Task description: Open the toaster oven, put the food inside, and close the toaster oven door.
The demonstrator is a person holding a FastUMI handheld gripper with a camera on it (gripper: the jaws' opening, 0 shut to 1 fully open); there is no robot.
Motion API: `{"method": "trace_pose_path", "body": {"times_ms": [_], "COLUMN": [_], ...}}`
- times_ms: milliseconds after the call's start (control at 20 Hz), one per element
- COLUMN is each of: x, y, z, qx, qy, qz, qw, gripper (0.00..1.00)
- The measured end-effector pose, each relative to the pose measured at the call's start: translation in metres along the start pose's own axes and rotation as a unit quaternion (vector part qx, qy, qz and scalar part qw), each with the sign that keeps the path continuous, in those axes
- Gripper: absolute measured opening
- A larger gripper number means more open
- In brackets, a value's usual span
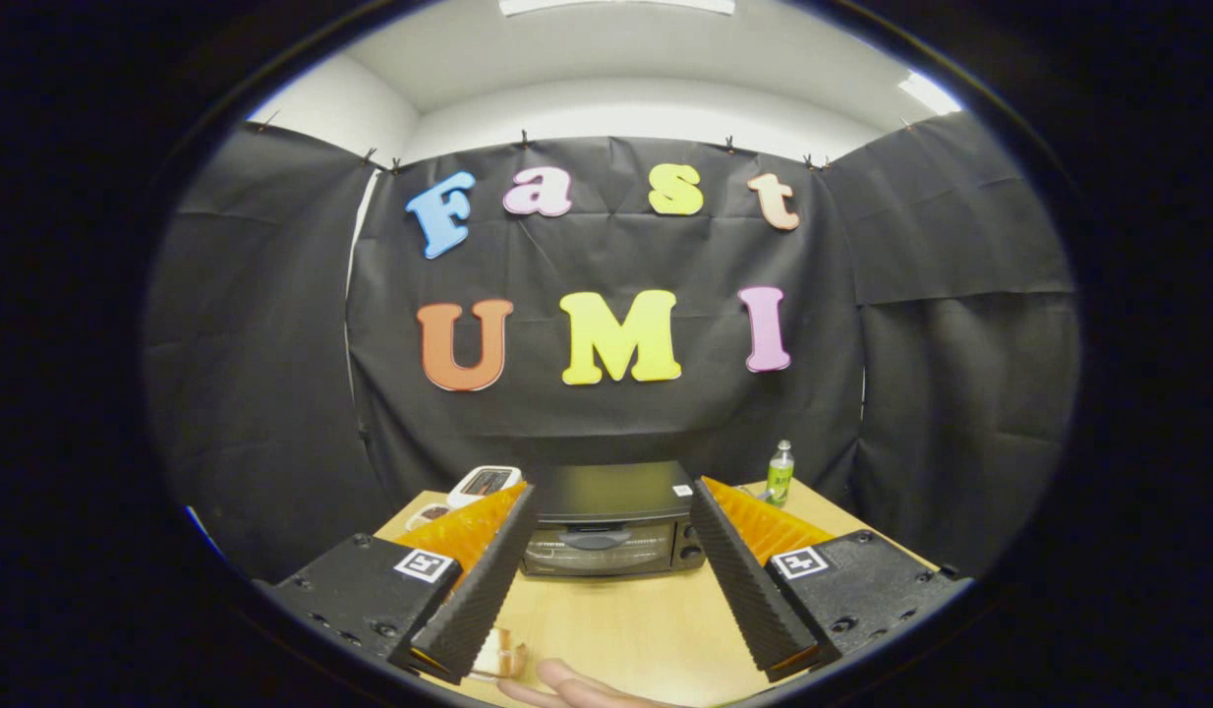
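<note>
A black toaster oven [609, 519] stands at the far side of the wooden table [626, 619], its glass door shut and the handle across the door's top. My gripper [612, 497] hangs above the table, open wide, and the oven shows between and beyond the fingertips. Near the base of the left finger lies a small clear dish [500, 657] with something pale in it, partly hidden by that finger. A person's fingers [567, 685] rest on the table just beside the dish.
A white device [483, 483] and a small round dish [430, 514] lie left of the oven, behind the left finger. A green bottle [780, 472] stands to the oven's right. Black cloth walls close the booth behind the table.
</note>
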State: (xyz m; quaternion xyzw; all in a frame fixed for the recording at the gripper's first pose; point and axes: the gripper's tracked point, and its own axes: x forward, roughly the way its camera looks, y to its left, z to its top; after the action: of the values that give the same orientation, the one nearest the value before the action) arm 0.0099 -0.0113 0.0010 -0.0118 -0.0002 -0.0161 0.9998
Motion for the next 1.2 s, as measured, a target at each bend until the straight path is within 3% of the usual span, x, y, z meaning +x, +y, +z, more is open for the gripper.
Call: {"method": "trace_pose_path", "body": {"times_ms": [500,950,1200], "x": [0.048,0.175,0.242], "y": [-0.003,0.021,0.018], "z": [-0.014,-0.038,-0.081], "qx": [-0.007,-0.020,-0.038], "qy": [0.001,-0.006,0.021], "qz": [0.000,0.005,-0.012], "qw": [1.000,1.000,0.999], "gripper": [1.00,1.00,1.00]}}
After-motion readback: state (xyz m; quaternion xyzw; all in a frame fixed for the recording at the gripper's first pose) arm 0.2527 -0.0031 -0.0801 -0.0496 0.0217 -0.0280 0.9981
